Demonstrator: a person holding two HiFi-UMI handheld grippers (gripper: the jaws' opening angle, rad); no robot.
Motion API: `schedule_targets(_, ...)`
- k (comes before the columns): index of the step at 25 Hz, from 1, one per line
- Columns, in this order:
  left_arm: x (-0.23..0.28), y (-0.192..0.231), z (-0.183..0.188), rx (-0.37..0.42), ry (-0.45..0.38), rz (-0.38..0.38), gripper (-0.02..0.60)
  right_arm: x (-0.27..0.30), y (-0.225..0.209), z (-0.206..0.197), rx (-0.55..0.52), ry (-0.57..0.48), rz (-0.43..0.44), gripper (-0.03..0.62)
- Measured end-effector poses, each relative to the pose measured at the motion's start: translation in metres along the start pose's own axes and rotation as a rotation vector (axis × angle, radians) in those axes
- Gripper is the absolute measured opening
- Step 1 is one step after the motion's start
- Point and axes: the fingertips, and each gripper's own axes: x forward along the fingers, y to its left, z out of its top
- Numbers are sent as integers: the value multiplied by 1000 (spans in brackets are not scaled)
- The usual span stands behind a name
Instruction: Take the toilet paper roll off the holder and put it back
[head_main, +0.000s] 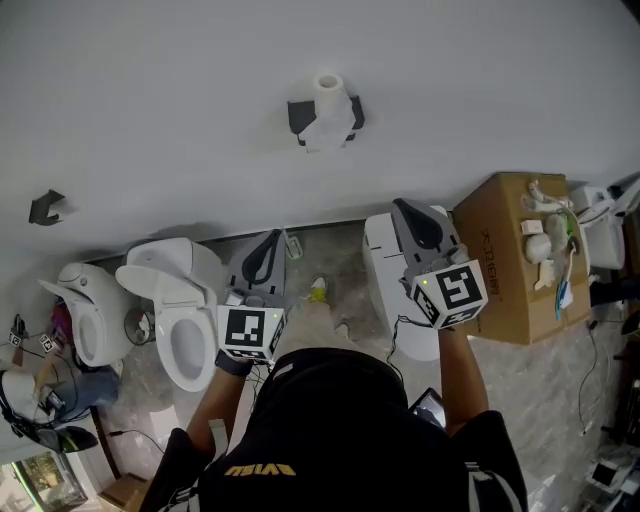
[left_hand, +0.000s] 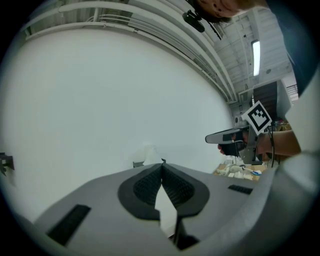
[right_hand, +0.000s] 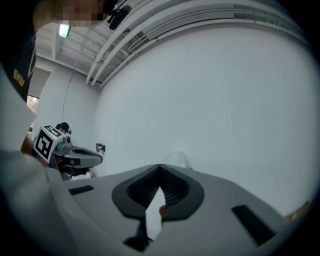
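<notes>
A white toilet paper roll (head_main: 326, 112) sits on a dark wall holder (head_main: 300, 117) high on the white wall. It shows faintly over the jaws in the left gripper view as a pale roll (left_hand: 148, 152), and in the right gripper view as a faint roll (right_hand: 176, 156). My left gripper (head_main: 268, 252) is shut with nothing in it, held low near the floor. My right gripper (head_main: 416, 216) is also shut and empty, a little closer to the wall. Both are well short of the roll.
A second dark holder (head_main: 45, 207) is on the wall at left. Below stand a toilet (head_main: 178, 310), another white toilet (head_main: 85, 310), a white unit (head_main: 384, 260) and a cardboard box (head_main: 515, 250) with small items on top.
</notes>
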Motion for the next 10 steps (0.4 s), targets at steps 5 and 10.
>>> schedule_targets(5, -7, 4, -13, -16, 41, 19, 11, -4, 1, -1, -32, 5, 12, -8)
schedule_targets(10, 10, 21, -5, 6, 4, 53, 11, 1, -12, 2, -92, -4, 22, -8)
